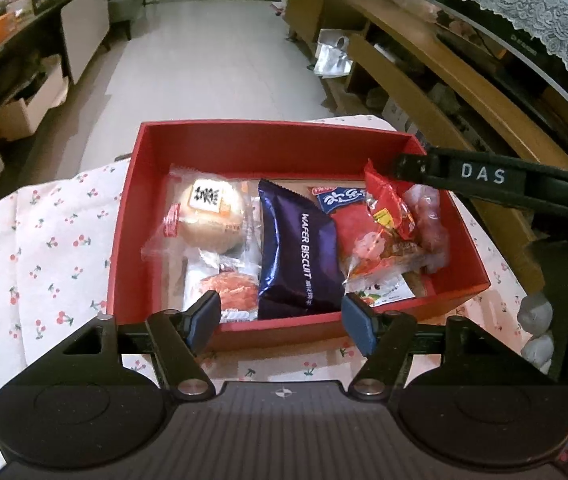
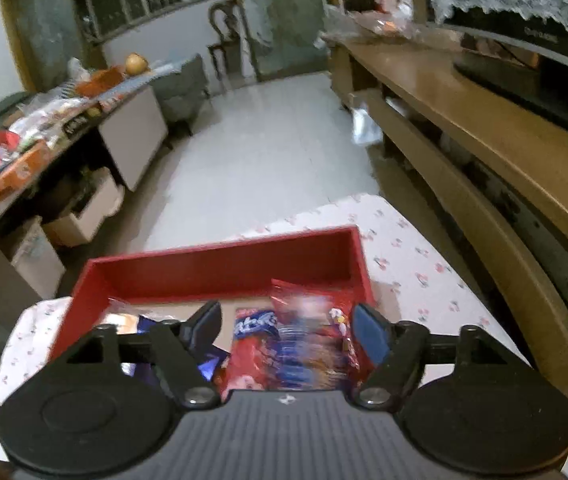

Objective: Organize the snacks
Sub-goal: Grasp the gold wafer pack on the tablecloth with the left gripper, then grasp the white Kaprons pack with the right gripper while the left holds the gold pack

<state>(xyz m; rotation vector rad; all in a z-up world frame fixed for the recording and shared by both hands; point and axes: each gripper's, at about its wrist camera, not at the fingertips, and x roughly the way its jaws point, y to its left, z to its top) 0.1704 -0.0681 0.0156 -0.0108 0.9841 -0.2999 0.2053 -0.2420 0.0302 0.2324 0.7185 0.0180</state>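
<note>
A: Where are the snacks sitting?

B: In the red box on the cherry-print cloth covering the desk. A round bun packet is lying at the left, a purple wafer biscuit pack in the middle, red packets at the right.

A: And the left gripper?

B: It is hovering at the box's near wall, fingers spread apart, gripping nothing.

A: The right gripper?

B: It is hanging over the red packets at the box's right end, fingers apart too; that view is blurring, so contact is unclear.
</note>
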